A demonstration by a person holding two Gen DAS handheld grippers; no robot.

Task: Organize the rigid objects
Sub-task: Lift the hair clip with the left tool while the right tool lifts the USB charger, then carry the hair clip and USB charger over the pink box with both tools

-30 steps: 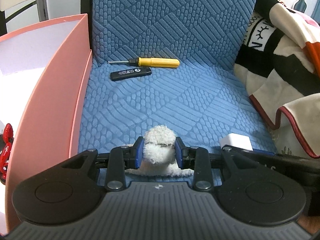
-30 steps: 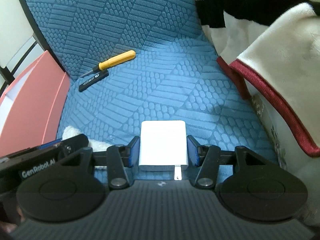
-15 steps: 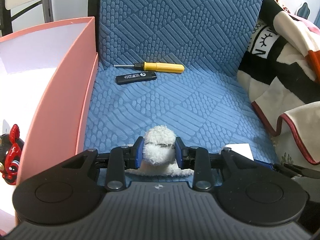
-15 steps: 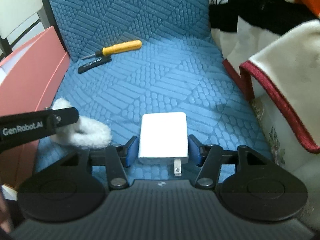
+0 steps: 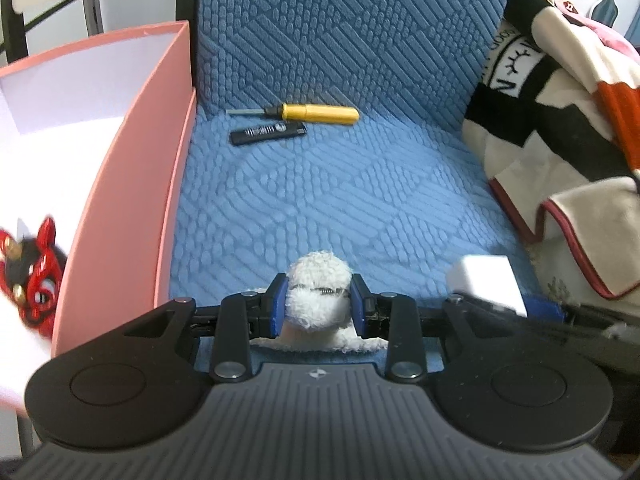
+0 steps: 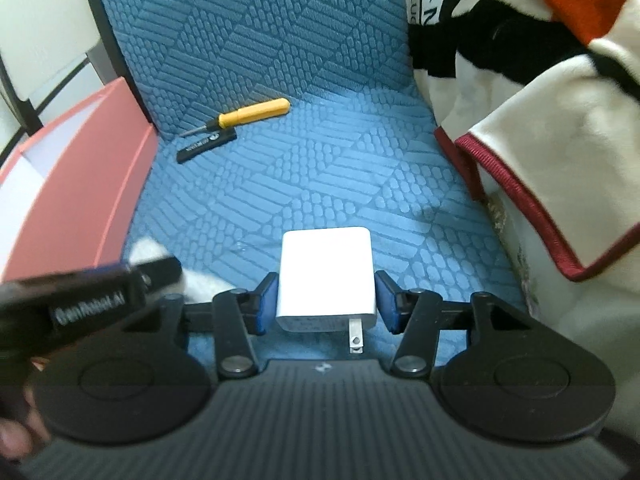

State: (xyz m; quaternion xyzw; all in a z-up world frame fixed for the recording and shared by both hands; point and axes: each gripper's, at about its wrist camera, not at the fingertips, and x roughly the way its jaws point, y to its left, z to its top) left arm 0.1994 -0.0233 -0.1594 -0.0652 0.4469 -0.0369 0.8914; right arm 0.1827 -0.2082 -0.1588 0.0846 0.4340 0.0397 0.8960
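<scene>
My left gripper [image 5: 319, 306] is shut on a white fluffy toy [image 5: 318, 294] and holds it over the front of the blue seat cushion [image 5: 320, 208]. My right gripper [image 6: 326, 302] is shut on a white charger plug [image 6: 326, 276], its prongs toward the camera; the charger also shows in the left wrist view [image 5: 486, 282]. A yellow screwdriver [image 5: 308, 111] and a black lighter [image 5: 268, 133] lie at the back of the seat; they also show in the right wrist view, the screwdriver [image 6: 248, 113] and the lighter [image 6: 206, 145]. A pink box [image 5: 132, 184] stands at the left.
A red and black figurine [image 5: 34, 276] lies inside the pink box. A patterned blanket [image 5: 560, 92] with a red border covers the right side of the chair. The blue backrest [image 5: 340, 28] rises behind the screwdriver.
Both grippers have lifted and moved a little with their loads. The left view has shifted right, showing more of the pink box's inside and the figurine.
</scene>
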